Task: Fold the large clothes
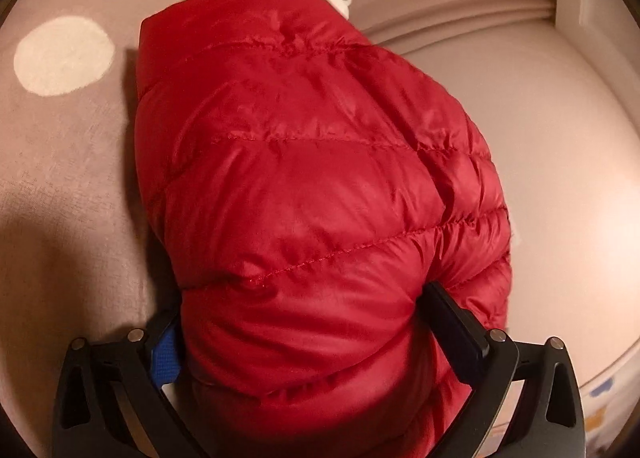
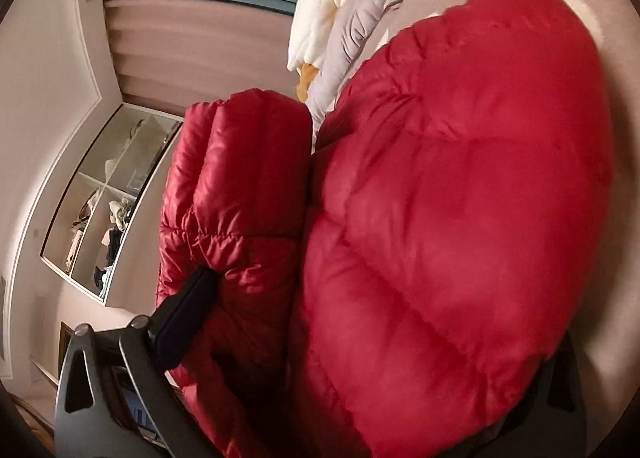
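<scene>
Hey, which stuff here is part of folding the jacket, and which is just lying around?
Job:
- red quilted puffer jacket
- left hand-held gripper
- right hand-held gripper

Lying about:
- white plush toy with orange patches
- grey garment
- wall shelf of clutter

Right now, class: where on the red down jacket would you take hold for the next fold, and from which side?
Probably the near rounded edge of the red down jacket, approached from the near end, level with the bedcover. The puffy quilting bulges there between the wide-open left gripper, so there is a thick bunch to pinch; flat panels would likely slip.
</scene>
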